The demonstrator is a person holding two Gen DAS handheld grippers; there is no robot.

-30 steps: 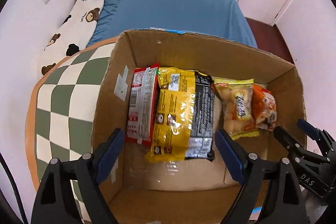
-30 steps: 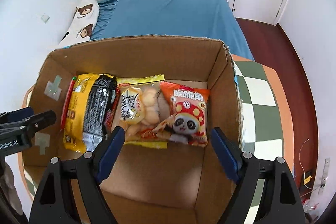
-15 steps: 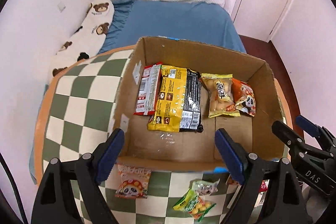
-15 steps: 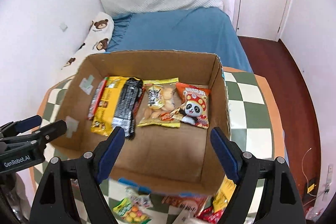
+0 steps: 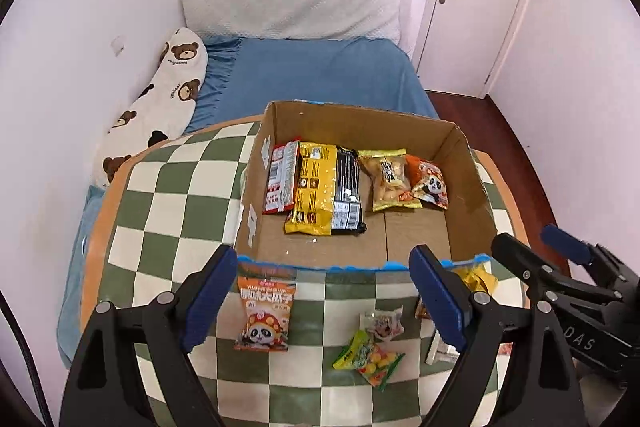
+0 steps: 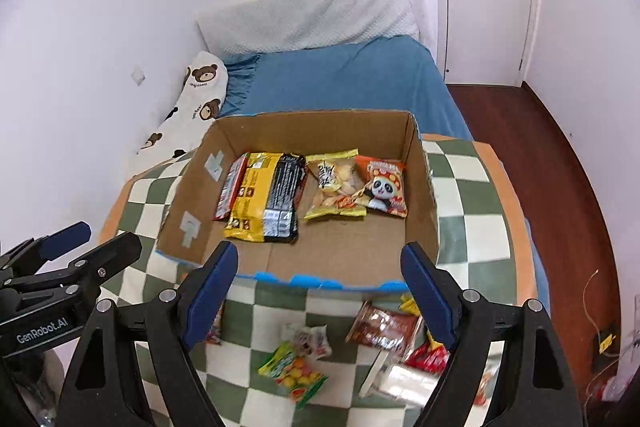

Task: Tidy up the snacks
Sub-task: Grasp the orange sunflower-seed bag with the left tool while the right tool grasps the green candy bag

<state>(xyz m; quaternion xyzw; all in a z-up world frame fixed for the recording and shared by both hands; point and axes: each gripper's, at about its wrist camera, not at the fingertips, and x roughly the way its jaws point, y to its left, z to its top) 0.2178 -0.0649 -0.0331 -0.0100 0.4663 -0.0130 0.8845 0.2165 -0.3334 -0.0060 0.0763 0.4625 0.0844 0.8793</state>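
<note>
A bed (image 5: 320,75) with a smooth blue sheet, a quilted white pillow (image 5: 296,9) and a long bear-printed bolster (image 5: 160,99) is seen behind a round table (image 5: 168,195) covered in a green-and-cream chequered cloth with an orange border. An open rectangular cardboard box (image 5: 468,187), its near rim edged in torn blue tape, is set on the table; glossy snack packets are laid flat in a row along its far side: a red packet (image 5: 282,183), a yellow-and-black packet (image 5: 326,195), a clear yellow-trimmed biscuit bag (image 5: 388,179) and an orange panda bag (image 5: 430,185). On the cloth just before the box, loose packets are scattered: a second orange panda bag (image 5: 264,311), a green candy bag (image 5: 368,357), a small white packet (image 5: 382,321) and a brown foil packet (image 6: 384,327). The left gripper (image 5: 322,291) and the right gripper (image 6: 318,291), black with blue padded fingers, are held wide apart above these packets, nothing being gripped.
</note>
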